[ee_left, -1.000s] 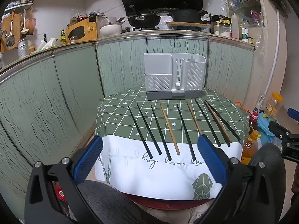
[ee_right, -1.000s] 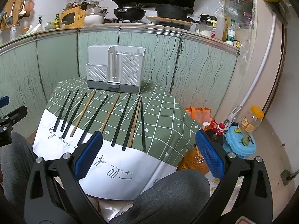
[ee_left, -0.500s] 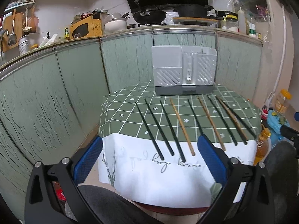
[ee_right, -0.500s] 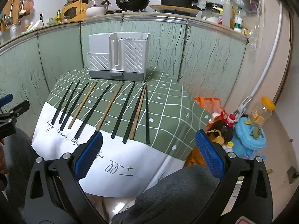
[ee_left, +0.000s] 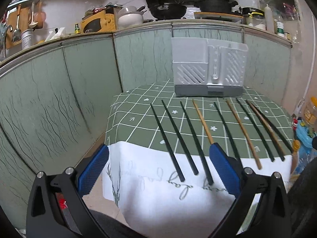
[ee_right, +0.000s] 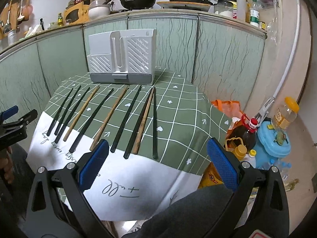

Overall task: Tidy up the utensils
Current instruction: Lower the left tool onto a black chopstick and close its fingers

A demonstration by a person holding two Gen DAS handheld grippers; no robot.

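The chopsticks lie side by side in a row on the green checked tablecloth, tips pointing toward the white utensil holder that stands at the table's far edge, well apart from the near ends; none is in the holder yet.

Over the last second both cameras have closed in on the table; the left gripper has swung leftward so its gap now frames the 3 leftmost dark sticks, while the right gripper hangs before the right end of the row; I read this as the approach to a 1st pick, nothing sorted so far.

Both grippers are spread wide and hold nothing.

Count: 9 chopsticks; 6 dark, 3 wooden; the wooden ones sit 4th, 6th and 8th from the left, the 8th touching its dark neighbour; 1 holder with 2 slatted compartments.
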